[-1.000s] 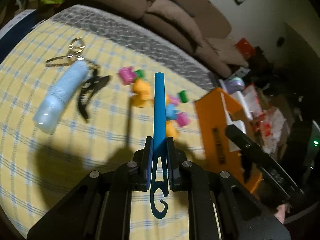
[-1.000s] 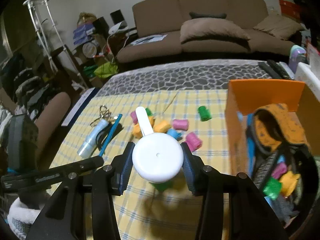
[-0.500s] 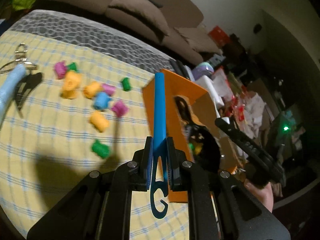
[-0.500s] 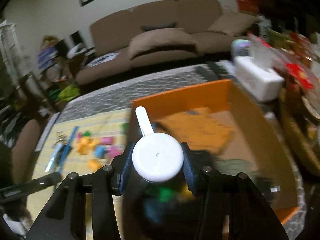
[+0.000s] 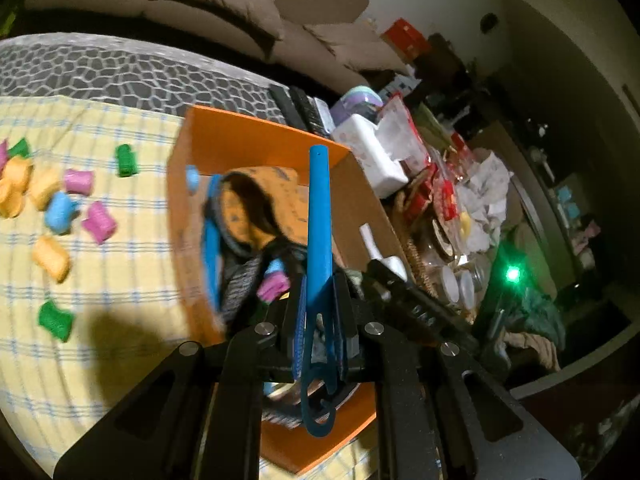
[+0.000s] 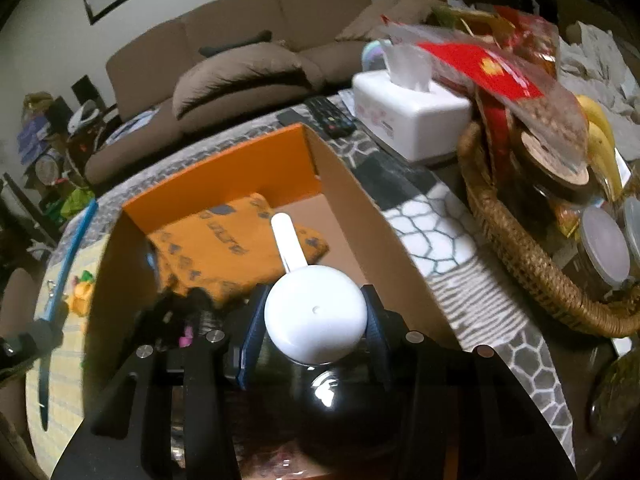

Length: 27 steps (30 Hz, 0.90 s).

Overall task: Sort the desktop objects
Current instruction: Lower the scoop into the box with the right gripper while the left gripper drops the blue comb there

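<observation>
My left gripper [image 5: 320, 304] is shut on a long blue stick [image 5: 319, 216] with a hooked tail, held over the open orange box [image 5: 240, 124]. An orange patterned pouch [image 5: 264, 200], a blue item and some pink rollers lie in the box. My right gripper [image 6: 316, 320] is shut on a dark round bottle with a white cap [image 6: 316, 314] and a white spout, above the near end of the same box [image 6: 352, 184]. The pouch [image 6: 224, 236] lies beneath it. The blue stick [image 6: 72, 248] shows at the left edge of the right wrist view.
Several coloured rollers [image 5: 60, 216] lie loose on the yellow checked cloth [image 5: 120, 248] left of the box. A white tissue box [image 6: 412, 108], a remote [image 6: 328, 114] and a wicker basket [image 6: 520, 264] with bananas and jars crowd the box's right side. A brown sofa stands behind.
Both grippers have swung from above the yellow cloth to above the orange box, each keeping its load. The rollers, scissors and tube have slid out to the left of view.
</observation>
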Available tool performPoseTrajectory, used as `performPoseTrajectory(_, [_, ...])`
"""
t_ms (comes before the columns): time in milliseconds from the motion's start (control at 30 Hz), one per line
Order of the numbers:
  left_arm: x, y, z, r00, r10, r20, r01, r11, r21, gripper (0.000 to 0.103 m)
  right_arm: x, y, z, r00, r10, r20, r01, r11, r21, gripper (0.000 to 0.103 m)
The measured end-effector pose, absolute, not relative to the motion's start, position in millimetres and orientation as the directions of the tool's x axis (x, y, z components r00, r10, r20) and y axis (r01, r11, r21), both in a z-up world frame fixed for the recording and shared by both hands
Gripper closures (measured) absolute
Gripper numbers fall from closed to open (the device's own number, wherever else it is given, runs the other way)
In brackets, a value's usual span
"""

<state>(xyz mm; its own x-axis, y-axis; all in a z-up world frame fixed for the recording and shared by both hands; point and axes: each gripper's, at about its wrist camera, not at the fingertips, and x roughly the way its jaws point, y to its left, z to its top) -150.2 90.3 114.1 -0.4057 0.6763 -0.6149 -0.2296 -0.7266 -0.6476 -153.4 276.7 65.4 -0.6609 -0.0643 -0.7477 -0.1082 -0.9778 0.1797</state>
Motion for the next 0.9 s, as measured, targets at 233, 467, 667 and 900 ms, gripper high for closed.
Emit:
performPoseTrajectory(233, [-173.1, 134.0, 113.5, -0.374, 0.695, -0.614, -0.214, -0.709, -0.672, 0.091, -149.1, 283.2, 68.9, -0.686, -0.079, -0.723, -0.133, -0.964, 0.231, 0.038])
performPoseTrajectory(467, [-204.2, 180.5, 105.1, -0.348, 0.682, -0.644, -0.203, -0.725, -0.658, 0.091, -141.6, 301.2, 86.4, -0.713, -0.067, -0.698, -0.167, -0.951, 0.262, 0.038])
performPoseTrajectory(667, [-220.4, 214.9, 86.1, -0.318, 0.678, -0.663, -0.164, -0.728, -0.666, 0.091, -136.1, 316.8, 89.1, -0.712, -0.052, -0.7, -0.192, -0.945, 0.266, 0.038])
performPoseTrajectory(900, [-230.9, 228.9, 73.9, -0.335, 0.642, -0.69, -0.121, -0.755, -0.644, 0.091, -137.3, 320.7, 84.7, -0.704, -0.076, -0.706, -0.188, -0.939, 0.289, 0.039])
